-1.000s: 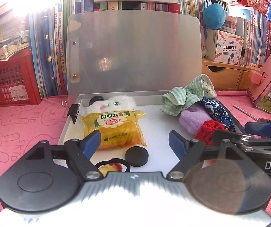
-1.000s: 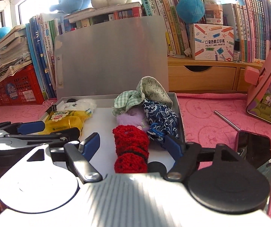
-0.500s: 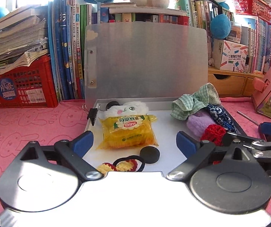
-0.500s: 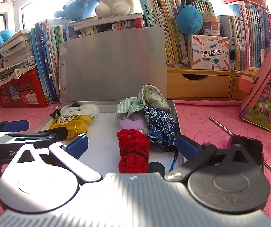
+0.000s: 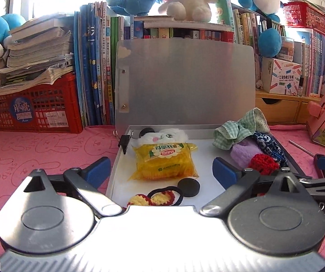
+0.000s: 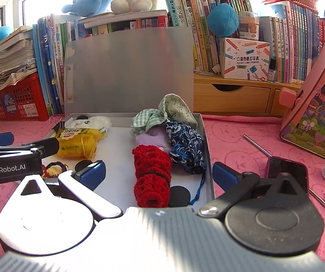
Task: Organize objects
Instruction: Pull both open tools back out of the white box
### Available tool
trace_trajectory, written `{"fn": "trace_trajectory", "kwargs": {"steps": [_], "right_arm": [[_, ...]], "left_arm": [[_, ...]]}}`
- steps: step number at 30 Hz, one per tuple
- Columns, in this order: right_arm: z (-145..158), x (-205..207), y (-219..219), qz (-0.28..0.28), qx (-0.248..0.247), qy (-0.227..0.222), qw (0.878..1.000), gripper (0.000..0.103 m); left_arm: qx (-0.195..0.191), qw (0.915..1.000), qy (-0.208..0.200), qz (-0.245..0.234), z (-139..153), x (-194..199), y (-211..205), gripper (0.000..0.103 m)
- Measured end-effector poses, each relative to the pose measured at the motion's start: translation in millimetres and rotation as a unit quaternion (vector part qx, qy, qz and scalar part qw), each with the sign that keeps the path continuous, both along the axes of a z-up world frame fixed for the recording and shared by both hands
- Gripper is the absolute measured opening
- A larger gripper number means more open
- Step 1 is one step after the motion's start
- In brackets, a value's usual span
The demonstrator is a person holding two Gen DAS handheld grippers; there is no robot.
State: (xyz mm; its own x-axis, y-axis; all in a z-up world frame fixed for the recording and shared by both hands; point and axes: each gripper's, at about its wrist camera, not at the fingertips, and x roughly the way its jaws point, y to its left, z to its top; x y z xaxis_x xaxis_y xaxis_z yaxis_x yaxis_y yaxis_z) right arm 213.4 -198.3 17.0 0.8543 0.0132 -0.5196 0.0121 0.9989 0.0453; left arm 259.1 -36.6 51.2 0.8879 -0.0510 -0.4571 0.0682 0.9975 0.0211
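An open metal tin (image 5: 119,156) with its lid (image 5: 185,81) upright holds a yellow snack packet (image 5: 164,162), a white plush (image 5: 162,134), a black disc (image 5: 188,187), a red-yellow hair tie (image 5: 155,198), a red crochet roll (image 6: 152,174), a purple pouch (image 6: 151,137), a blue patterned pouch (image 6: 185,145) and a green checked cloth (image 6: 162,115). My left gripper (image 5: 161,172) is open and empty before the tin's near left. My right gripper (image 6: 159,173) is open and empty, with the red roll between its fingers but not touched.
The tin stands on a pink cloth (image 5: 37,149). A red crate (image 5: 33,108), upright books (image 5: 96,72) and plush toys stand behind. A wooden drawer unit (image 6: 232,97), a pink box (image 6: 316,115), a phone (image 6: 287,170) and a metal rod (image 6: 257,145) lie to the right.
Both grippers have drawn back and risen from the tin, so more of the shelf and toys shows. Both stay open and empty. The things in the tin have not moved.
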Motion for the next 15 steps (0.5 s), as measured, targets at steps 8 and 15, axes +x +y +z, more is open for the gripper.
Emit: {"fn": "trace_trajectory", "kwargs": {"steps": [8, 15], "right_arm": [[-4, 0, 0, -0.003, 0.003, 0.013, 1.0, 0.103], [-5, -12, 1, 0.008, 0.006, 0.013, 1.0, 0.103]], "left_arm": [[-0.007, 0.9993, 0.037, 0.004, -1, 4, 4, 0.099], [0.004, 0.9988, 0.048, 0.005, -5, -5, 6, 0.099]]}}
